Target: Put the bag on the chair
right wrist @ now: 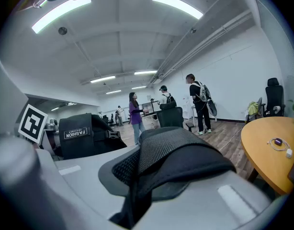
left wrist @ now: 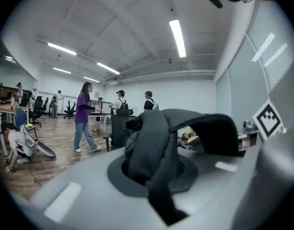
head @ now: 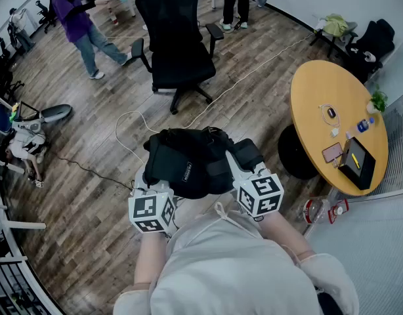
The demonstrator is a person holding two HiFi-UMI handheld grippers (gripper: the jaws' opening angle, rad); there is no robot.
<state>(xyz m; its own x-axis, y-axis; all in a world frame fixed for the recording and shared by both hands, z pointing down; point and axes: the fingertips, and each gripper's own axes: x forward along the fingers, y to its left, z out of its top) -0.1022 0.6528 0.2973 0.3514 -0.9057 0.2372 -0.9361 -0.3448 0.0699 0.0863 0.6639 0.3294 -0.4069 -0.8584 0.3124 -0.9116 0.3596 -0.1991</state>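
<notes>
- The black fabric backpack (head: pixel 188 163) hangs in front of the person, clear of the wood-plank floor (head: pixel 90 195) and well apart from the black swivel office chair (head: pixel 178 38) ahead. Judged: the carry is under way and placement is not begun.
- The left gripper (left wrist: pixel 154 186) is clenched on a dark smooth strap (left wrist: pixel 147 143) of the backpack. The right gripper (right wrist: pixel 137 195) is clenched on a padded mesh shoulder strap (right wrist: pixel 178 152).
- Risk: the load is borne by straps alone. A smooth strap could slide through the pinch, and the backpack would then drop or swing to one side.
- Risk: a white cable (head: pixel 132 120) lies on the floor between the person and the chair. It could catch a foot during the approach.
- Risk: the chair is likely to roll or turn. A backpack set down with any push could shove it away or land on the seat edge and fall.
- Risk: the armrests (head: pixel 214 31) narrow the entry; a loose strap could snag there.
- Risk: a person in a purple top (head: pixel 77 18) stands near the chair and could cross the path.
</notes>
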